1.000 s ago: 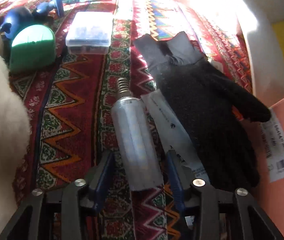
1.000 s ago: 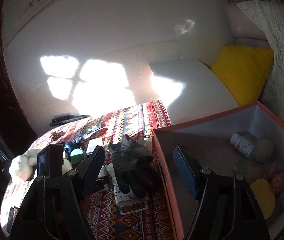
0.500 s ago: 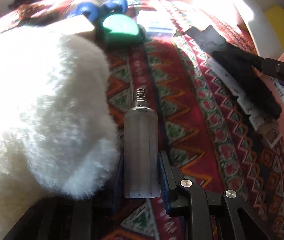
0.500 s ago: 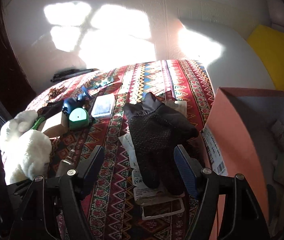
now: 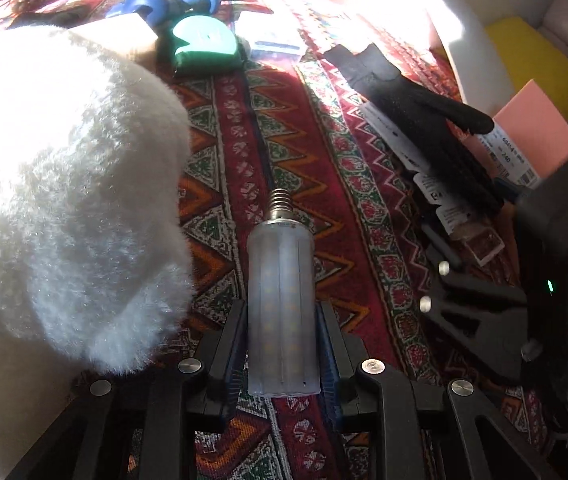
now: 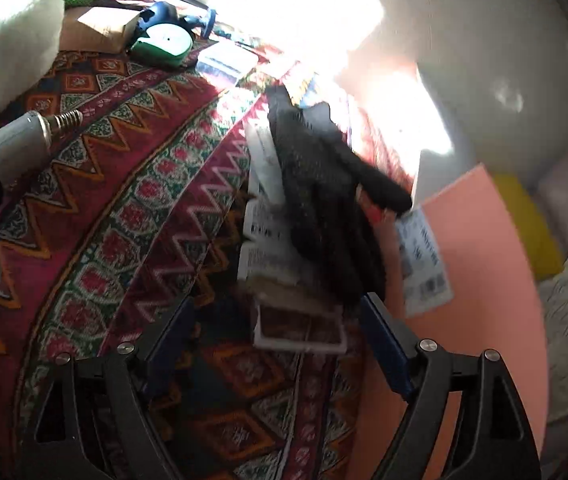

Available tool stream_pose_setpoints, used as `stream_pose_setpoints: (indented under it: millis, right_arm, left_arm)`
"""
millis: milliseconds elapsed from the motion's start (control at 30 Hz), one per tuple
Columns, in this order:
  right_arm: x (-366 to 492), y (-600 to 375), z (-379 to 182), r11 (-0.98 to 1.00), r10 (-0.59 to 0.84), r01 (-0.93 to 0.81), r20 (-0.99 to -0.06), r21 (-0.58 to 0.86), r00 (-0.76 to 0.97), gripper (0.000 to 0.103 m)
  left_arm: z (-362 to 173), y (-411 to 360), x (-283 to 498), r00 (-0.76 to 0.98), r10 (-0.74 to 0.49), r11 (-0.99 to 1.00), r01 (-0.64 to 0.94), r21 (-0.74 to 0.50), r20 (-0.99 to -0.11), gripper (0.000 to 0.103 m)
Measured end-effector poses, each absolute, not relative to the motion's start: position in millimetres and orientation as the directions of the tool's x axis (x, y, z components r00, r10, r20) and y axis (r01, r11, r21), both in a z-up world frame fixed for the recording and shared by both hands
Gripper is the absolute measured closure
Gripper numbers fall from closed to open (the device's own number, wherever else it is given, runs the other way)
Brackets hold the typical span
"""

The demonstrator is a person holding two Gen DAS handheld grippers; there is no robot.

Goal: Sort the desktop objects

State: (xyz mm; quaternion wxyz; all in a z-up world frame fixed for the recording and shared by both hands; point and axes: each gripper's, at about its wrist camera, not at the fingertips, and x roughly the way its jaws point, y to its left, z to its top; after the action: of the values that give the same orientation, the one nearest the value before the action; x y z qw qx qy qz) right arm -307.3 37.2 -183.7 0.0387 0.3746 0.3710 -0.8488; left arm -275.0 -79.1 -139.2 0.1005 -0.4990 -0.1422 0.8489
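Note:
My left gripper (image 5: 282, 320) is shut on a frosted LED corn bulb (image 5: 281, 304), whose screw base points away over the patterned red cloth (image 5: 312, 152). The same bulb (image 6: 15, 144) shows at the left edge of the right wrist view. My right gripper (image 6: 275, 320) is open, low over the cloth, with a small framed card (image 6: 300, 330) and paper tags (image 6: 263, 240) lying between its fingers. A black glove (image 6: 324, 200) lies on those papers just beyond, beside the salmon box (image 6: 464, 260). The right gripper's body (image 5: 484, 320) appears at the right of the left wrist view.
A white plush toy (image 5: 55, 200) fills the left, touching the left gripper's side. Further off lie a green tape measure (image 5: 203, 46), a blue object (image 5: 163, 0), a cardboard box (image 6: 99, 26) and a clear plastic case (image 6: 223, 62). A yellow cushion (image 5: 536, 64) sits behind the salmon box.
The left gripper closed on the bulb and carried it left beside the plush toy. The right gripper swung down from above the box to the papers under the glove.

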Motion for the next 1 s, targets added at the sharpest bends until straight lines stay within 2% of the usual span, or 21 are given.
stream_pose_setpoints:
  millis: [33,67,100,133,167,233,300,333,400,467,533,600,667,833,867,900,933,1000]
  right_arm:
    - [-316.4,33.6,-188.4,-0.705,0.227,0.33,-0.641,-0.627,-0.734,0.023]
    - [-328.7,34.3,-190.4,-0.734,0.225,0.325,-0.665,-0.596,-0.712,0.07]
    - [-336.0,35.0,-194.4,-0.738,0.271,0.294,-0.667,-0.607,-0.694,0.08]
    - [-334.8,32.7,-195.9,-0.717,0.31,0.26,-0.629,-0.647,-0.713,0.082]
    - [-328.1,30.0,-192.7,-0.72,0.298,0.263,-0.629,-0.642,-0.718,0.094]
    - [-302.5,22.4,-176.4,-0.728,0.255,0.292,-0.641,-0.62,-0.724,0.095]
    - [-267.4,13.2,-148.7,-0.749,0.153,0.343,-0.651,-0.568,-0.743,0.096]
    - [-251.5,17.7,-131.6,-0.804,0.05,0.377,-0.682,-0.461,-0.729,0.096]
    - [-239.3,45.6,-109.2,-0.893,-0.216,0.437,-0.751,-0.107,-0.624,0.097]
    - [-236.1,78.1,-97.3,-0.868,-0.458,0.435,-0.728,0.241,-0.511,0.097]
    - [-245.2,103.2,-111.8,-0.861,-0.497,0.363,-0.737,0.355,-0.458,0.096]
    - [-253.3,124.3,-141.3,-0.904,-0.425,0.24,-0.798,0.353,-0.427,0.089]
    - [-251.4,123.1,-151.5,-0.898,-0.436,0.252,-0.81,0.361,-0.393,0.082]
    - [-243.7,118.9,-171.3,-0.871,-0.478,0.287,-0.82,0.398,-0.313,0.073]
    - [-241.3,119.4,-174.5,-0.859,-0.501,0.284,-0.813,0.426,-0.295,0.059]
    - [-242.1,120.4,-180.7,-0.846,-0.525,0.266,-0.81,0.463,-0.261,0.037]
    - [-242.9,125.2,-191.0,-0.829,-0.555,0.22,-0.801,0.514,-0.225,0.03]
    - [-241.9,137.0,-198.1,-0.783,-0.621,0.128,-0.75,0.609,-0.228,0.022]
  left_arm:
    - [-138.3,-79.9,-274.8,-0.483,0.312,-0.939,-0.028,-0.342,-0.818,0.074]
    - [-136.5,-80.9,-273.5,-0.486,0.311,-0.94,-0.027,-0.341,-0.817,0.074]
    - [-134.2,-82.7,-271.8,-0.489,0.311,-0.939,-0.025,-0.343,-0.815,0.074]
    - [-131.9,-84.4,-270.0,-0.493,0.311,-0.938,-0.023,-0.345,-0.813,0.074]
    - [-128.6,-86.0,-268.3,-0.499,0.311,-0.938,-0.022,-0.347,-0.809,0.074]
    - [-119.2,-88.7,-265.2,-0.518,0.311,-0.937,-0.027,-0.349,-0.797,0.074]
    - [-109.1,-90.9,-259.4,-0.539,0.307,-0.938,-0.033,-0.345,-0.784,0.074]
    - [-104.0,-91.9,-255.9,-0.549,0.304,-0.939,-0.035,-0.343,-0.778,0.074]
    - [-98.5,-94.6,-246.6,-0.56,0.304,-0.938,-0.034,-0.345,-0.771,0.074]
    - [-94.5,-97.6,-236.4,-0.567,0.304,-0.937,-0.032,-0.349,-0.765,0.074]
    - [-95.0,-98.6,-229.1,-0.563,0.305,-0.936,-0.029,-0.351,-0.768,0.074]
    - [-98.7,-98.1,-226.6,-0.555,0.304,-0.937,-0.028,-0.347,-0.775,0.074]
    - [-102.5,-97.5,-228.7,-0.547,0.301,-0.938,-0.023,-0.346,-0.781,0.074]
    - [-108.3,-97.7,-235.4,-0.534,0.321,-0.93,-0.023,-0.366,-0.782,0.074]
    - [-109.4,-97.7,-236.7,-0.531,0.325,-0.929,-0.023,-0.37,-0.782,0.074]
    - [-110.5,-97.8,-237.9,-0.529,0.33,-0.927,-0.023,-0.375,-0.782,0.074]
    - [-111.5,-97.9,-239.2,-0.527,0.334,-0.925,-0.024,-0.379,-0.782,0.074]
    - [-113.6,-98.0,-241.6,-0.522,0.343,-0.921,-0.024,-0.388,-0.781,0.074]
